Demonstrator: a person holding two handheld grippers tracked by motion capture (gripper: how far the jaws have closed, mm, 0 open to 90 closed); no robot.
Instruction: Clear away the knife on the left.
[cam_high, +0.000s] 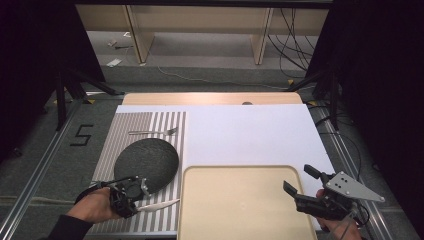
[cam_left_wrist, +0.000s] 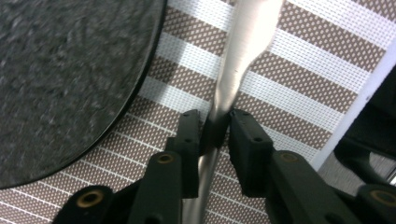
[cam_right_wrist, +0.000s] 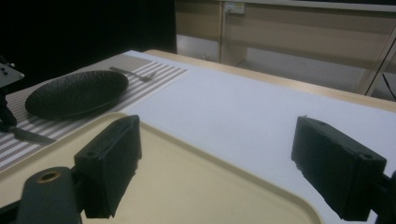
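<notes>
Knife (cam_high: 159, 204) lies on the striped placemat (cam_high: 165, 130) near the table's near left edge, just beside the tray (cam_high: 240, 172). Left gripper (cam_left_wrist: 215, 127) pinches its handle, jaws nearly closed; likely setting cutlery, so keep it level, parallel to the stripes. Right gripper (cam_high: 304, 179) hovers over the tray's right edge, jaws spread wide, empty. Farther: black plate (cam_high: 146, 164), then fork (cam_high: 153, 132).

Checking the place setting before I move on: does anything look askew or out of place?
Nothing is spilled or broken. The fork lies across the striped placemat beyond the black plate rather than beside it. The left tongs grip a knife near the plate. The tray is bare; the right tongs hang open.
</notes>
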